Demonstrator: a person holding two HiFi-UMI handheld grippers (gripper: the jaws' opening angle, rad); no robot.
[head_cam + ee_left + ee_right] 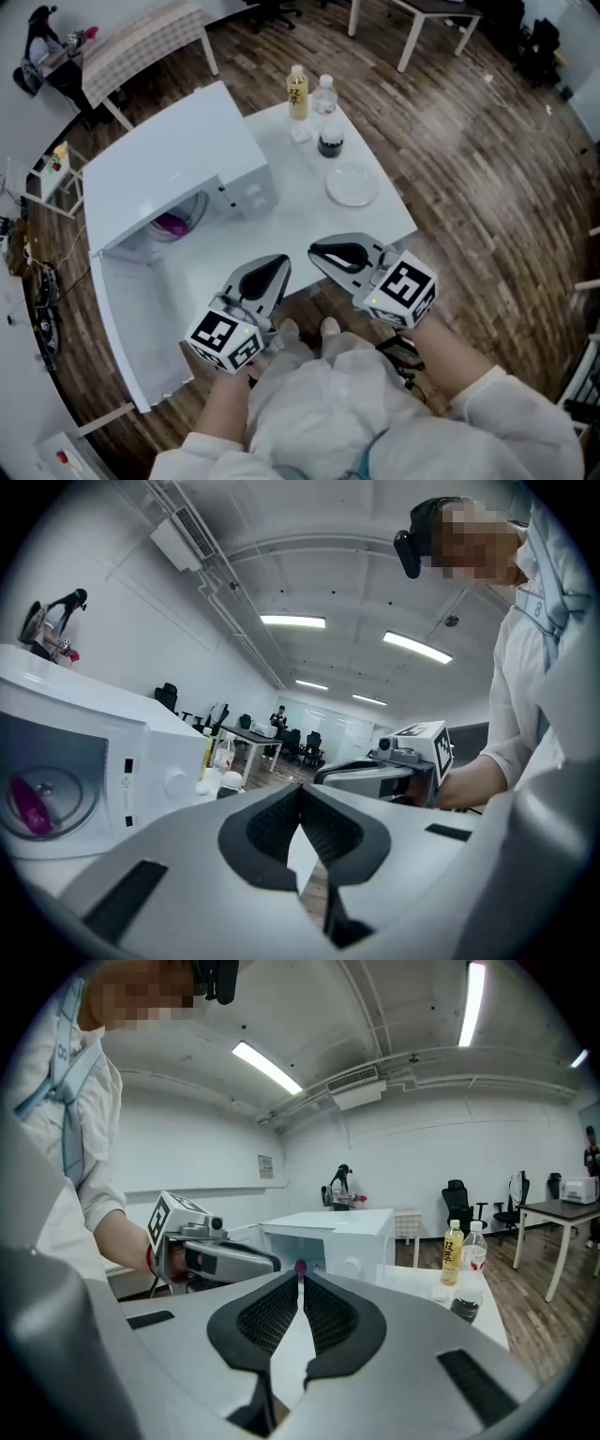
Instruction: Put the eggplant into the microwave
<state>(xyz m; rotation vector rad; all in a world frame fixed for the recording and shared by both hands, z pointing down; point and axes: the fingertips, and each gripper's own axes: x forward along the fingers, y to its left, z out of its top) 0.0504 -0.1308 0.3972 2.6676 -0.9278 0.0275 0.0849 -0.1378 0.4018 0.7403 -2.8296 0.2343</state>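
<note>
The purple eggplant (172, 225) lies inside the white microwave (178, 159), on its glass turntable. The microwave's door (131, 328) stands swung open toward me. In the left gripper view the eggplant (33, 813) shows at the far left of the cavity. In the right gripper view only a purple tip of the eggplant (301, 1266) peeks over the jaws. My left gripper (283, 262) and right gripper (314, 250) hover side by side over the table's near edge, apart from the microwave. Both are shut with nothing between their jaws.
On the white table (281, 216), to the right of the microwave, stand a yellow drink bottle (297, 92), a clear water bottle (325, 94) and a dark cup (330, 142), with a white plate (352, 186) nearer me. Wooden floor surrounds the table.
</note>
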